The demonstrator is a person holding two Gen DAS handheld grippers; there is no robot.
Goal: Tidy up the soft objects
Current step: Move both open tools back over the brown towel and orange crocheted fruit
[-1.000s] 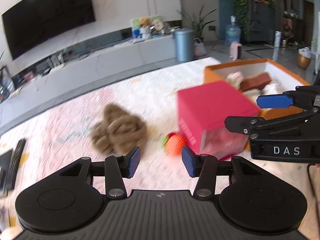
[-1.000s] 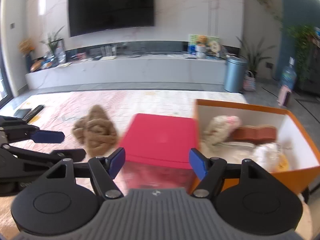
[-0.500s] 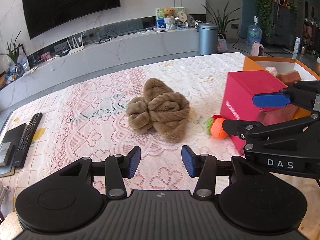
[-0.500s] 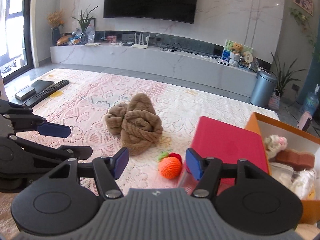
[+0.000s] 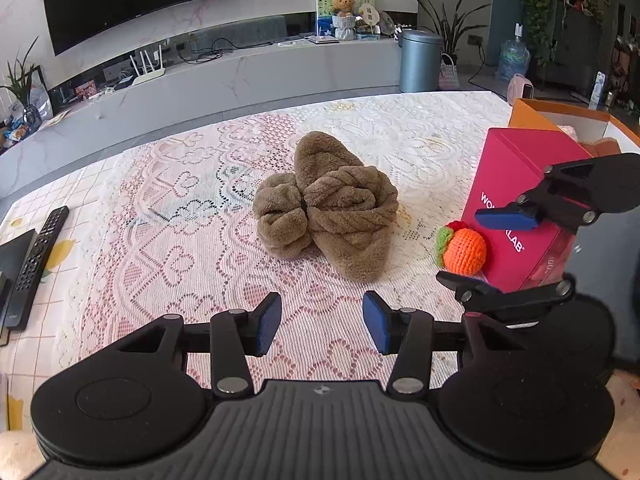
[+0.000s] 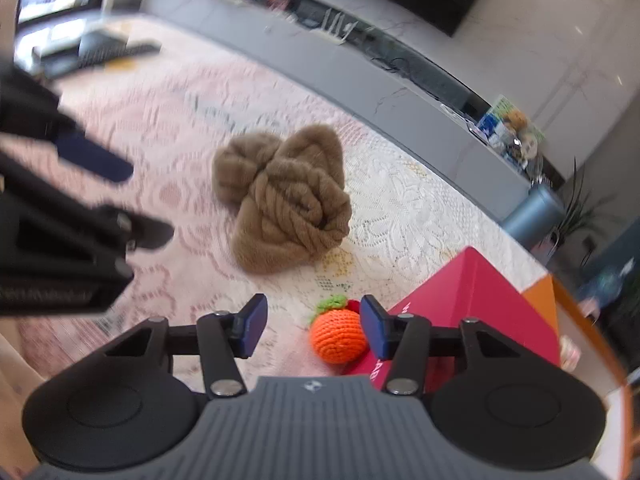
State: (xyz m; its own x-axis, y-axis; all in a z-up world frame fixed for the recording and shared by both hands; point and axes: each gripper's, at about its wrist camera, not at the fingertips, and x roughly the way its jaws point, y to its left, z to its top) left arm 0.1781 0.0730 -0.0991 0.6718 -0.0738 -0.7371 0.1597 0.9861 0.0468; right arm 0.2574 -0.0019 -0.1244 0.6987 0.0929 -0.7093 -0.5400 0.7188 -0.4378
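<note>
A brown knotted plush bundle [image 5: 328, 208] [image 6: 288, 204] lies mid-table on the lace cloth [image 5: 180, 240]. My left gripper [image 5: 320, 328] hovers open just short of it, nothing between its pads; the right wrist view shows it blurred as the left gripper [image 6: 148, 202]. An orange crocheted fruit [image 5: 464, 250] [image 6: 338, 336] with a green and red top rests against a pink box [image 5: 516, 200] [image 6: 472, 304]. My right gripper [image 6: 314, 326] [image 5: 458, 246] straddles the fruit, rolled to one side, its jaws closing. The fruit sits by the right pad; the left pad stands clear of it.
An orange box [image 5: 560, 114] [image 6: 544, 300] with soft items inside stands behind the pink box. A black remote [image 5: 36, 256] and a flat black box [image 5: 12, 252] lie at the table's left edge. A TV cabinet [image 5: 240, 76] and a grey bin [image 5: 420, 60] stand beyond.
My right gripper rolled, sank and slid left from above the pink box to the orange fruit, and its jaws narrowed. The left gripper swung left and sank toward the brown bundle, its opening unchanged.
</note>
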